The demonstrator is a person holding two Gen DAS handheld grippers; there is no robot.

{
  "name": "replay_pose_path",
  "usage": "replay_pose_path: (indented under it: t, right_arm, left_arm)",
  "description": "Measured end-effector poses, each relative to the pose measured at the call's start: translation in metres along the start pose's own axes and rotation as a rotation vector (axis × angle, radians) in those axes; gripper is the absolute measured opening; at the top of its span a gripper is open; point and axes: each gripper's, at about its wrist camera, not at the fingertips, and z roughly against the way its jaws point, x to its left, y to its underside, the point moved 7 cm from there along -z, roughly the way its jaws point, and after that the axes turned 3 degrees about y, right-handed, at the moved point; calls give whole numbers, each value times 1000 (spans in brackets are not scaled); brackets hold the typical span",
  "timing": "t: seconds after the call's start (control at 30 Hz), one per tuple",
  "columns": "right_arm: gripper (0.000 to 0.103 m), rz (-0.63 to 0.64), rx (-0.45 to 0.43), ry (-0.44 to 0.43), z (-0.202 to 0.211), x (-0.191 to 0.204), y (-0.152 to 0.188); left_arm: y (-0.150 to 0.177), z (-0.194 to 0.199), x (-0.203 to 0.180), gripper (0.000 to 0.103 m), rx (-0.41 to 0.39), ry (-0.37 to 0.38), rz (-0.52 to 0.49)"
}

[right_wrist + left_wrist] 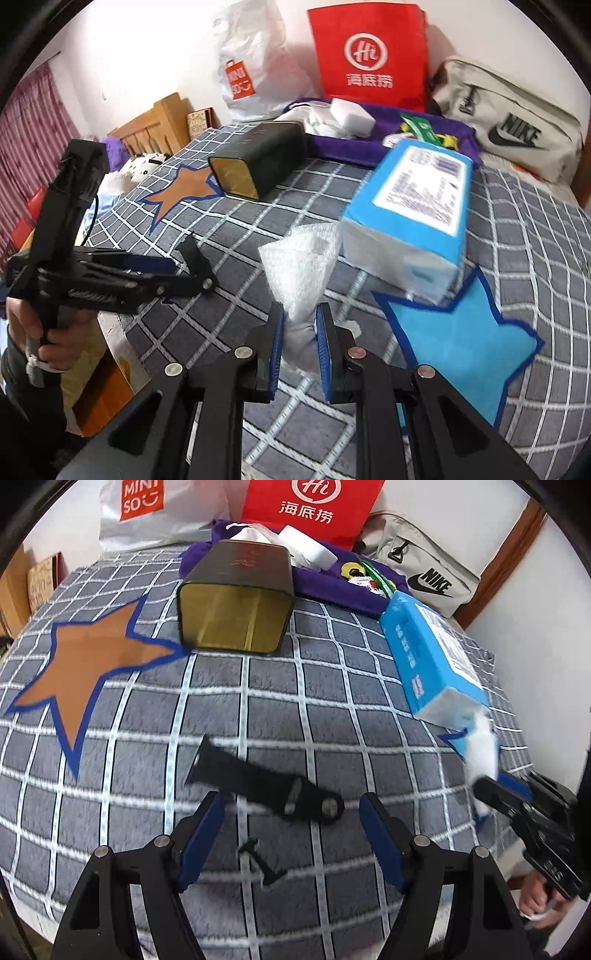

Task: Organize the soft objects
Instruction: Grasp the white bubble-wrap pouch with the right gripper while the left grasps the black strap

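Left tongs [291,812] hang wide open and empty just below the black rubbery watch strap [258,779], whose long axis slants from upper left to lower right on the checked grey bed blanket [332,701]. Right tongs [300,325] at lower centre pinch a white crumpled tissue [303,266], the blue tissue pack [410,206] just upper right.

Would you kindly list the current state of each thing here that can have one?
Left gripper: open, above the black watch strap.
Right gripper: shut on a white tissue.
Tissue pack: open at its end, lying flat.
Dark tin: on its side, open mouth showing, empty.
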Motion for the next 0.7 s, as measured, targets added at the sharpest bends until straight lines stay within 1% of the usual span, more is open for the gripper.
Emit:
replay_pose_path:
  t: [0.13,0.23,0.3,0.33,0.37,0.4,0.47,0.5,0.53,0.57,0.63,0.7]
  right_arm:
    - [17,-10,-7,-10,8,-5,8]
    - [17,-26,-11,-16,11,-11,12]
    - [17,-41,-11,-20,9,-16,12]
    - [17,-46,-10,-20,9,-17,11]
    - [17,-53,-10,-22,8,-19,11]
    - [17,-58,-8,-22,7,-21,11]
    - [17,-65,-6,-19,6,-24,12]
    - [17,-70,-7,-18,6,-25,12]
    - [17,-73,-8,-18,6,-26,13]
    - [17,-76,-8,-18,6,-27,14]
    - [17,-85,-4,-15,5,-29,17]
    - [17,-91,3,-17,3,-31,19]
  left_arm:
    - [-15,-7,-3,74,-17,-34,-6]
    - [-27,-15,-11,74,-28,-58,-34]
    - [-32,-20,-15,74,-34,-92,-58]
    - [-34,-23,-20,74,-46,-90,-83]
    - [-35,-26,-24,74,-47,-65,-95]
    - [-35,-28,-26,73,-46,-58,-93]
    - [-33,-25,-25,70,-59,-88,-89]
    - [-32,-25,-24,65,-55,-106,-96]
    - [-30,-23,-23,56,-54,-140,-107]
    - [-29,-22,-22,52,-59,-161,-115]
    - [-28,-21,-17,33,-73,-202,-126]
    - [-27,-19,-15,23,-81,-188,-132]
